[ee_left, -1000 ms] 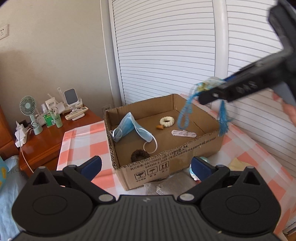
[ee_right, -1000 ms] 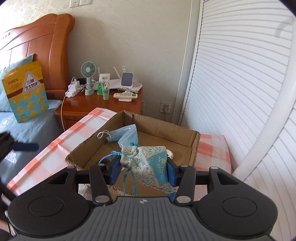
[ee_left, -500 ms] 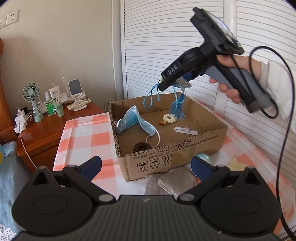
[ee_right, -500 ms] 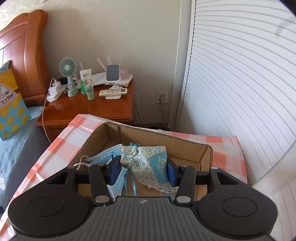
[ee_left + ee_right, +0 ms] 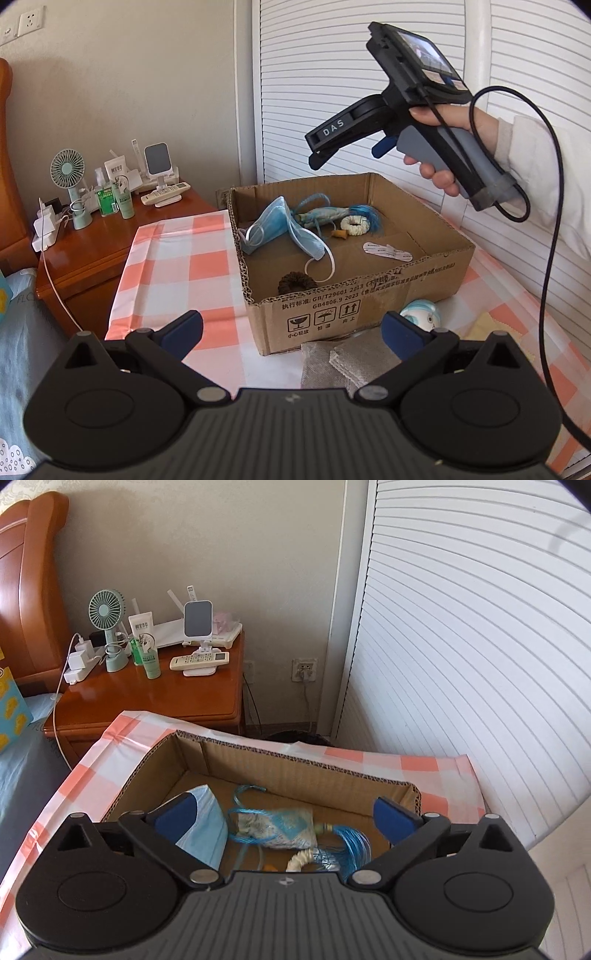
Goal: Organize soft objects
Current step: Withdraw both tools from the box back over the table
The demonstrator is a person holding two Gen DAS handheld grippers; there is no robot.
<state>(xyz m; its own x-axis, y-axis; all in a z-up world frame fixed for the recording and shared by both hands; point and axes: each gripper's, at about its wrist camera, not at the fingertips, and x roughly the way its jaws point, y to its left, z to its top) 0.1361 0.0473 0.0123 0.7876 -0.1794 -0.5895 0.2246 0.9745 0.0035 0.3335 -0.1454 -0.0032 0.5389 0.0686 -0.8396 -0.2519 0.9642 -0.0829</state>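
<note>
The brocade drawstring pouch point(image 5: 275, 827), pale blue and cream with blue cord and tassel, lies on its side in the cardboard box point(image 5: 310, 775) beside a face mask point(image 5: 203, 830), beneath the right gripper point(image 5: 286, 818), whose jaws have just been opening and hold nothing; the left gripper point(image 5: 291, 330) is likewise spread and empty.

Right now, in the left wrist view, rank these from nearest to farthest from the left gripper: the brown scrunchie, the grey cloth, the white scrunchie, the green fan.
From the left gripper:
1. Grey cloth, on the table just ahead, outside the box.
2. Brown scrunchie, inside the cardboard box by its near wall.
3. White scrunchie, deeper in the box, towards the back.
4. Green fan, far left on the nightstand.
</note>
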